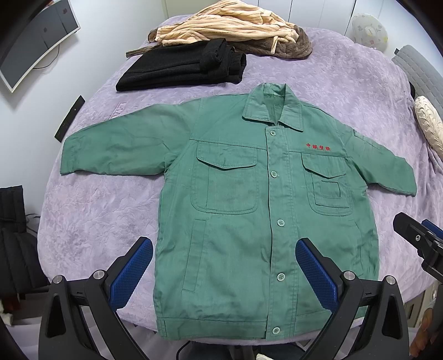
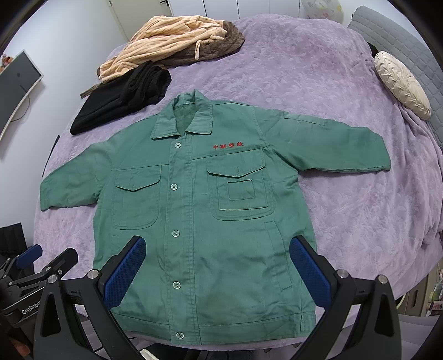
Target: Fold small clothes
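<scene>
Left tongs (image 1: 224,265) spread wide, nothing held, hanging over the lower left front of the green jacket (image 1: 249,210); right tongs (image 2: 218,265) equally wide, nothing held, over the lower right front near the hem. Neither set visibly touches the cloth

Writing: red embroidered characters (image 2: 229,146) above the jacket's chest pocket on the wearer's left, four of them, too small to read reliably. "GenRobot" partly legible on the left tool's body (image 2: 30,310) in the right wrist view, last letters cut off

Jacket: lies flat, front up, on the purple bedspread (image 2: 332,91), collar away from the cameras, hem at the near bed edge. Buttoned down the front, six pale green buttons visible. Both sleeves spread out sideways. Two flapped chest pockets, the one under the characters has a smaller patch stitched on it; slanted slit pockets lower down. Fabric is creased, with darker smudges around the other chest pocket and near the hem

Beyond the jacket's collar, toward its right sleeve: folded black garment (image 1: 182,70), and behind it a heap of peach striped cloth (image 1: 221,25) over something brown. Cream textured cushion (image 2: 401,85) beyond the jacket's left sleeve, at the bed edge

Hard to make out: thin dark strip (image 1: 69,119) past the right sleeve cuff, unclear what it is. Hem centre partly hidden by tongs frames in both views
</scene>
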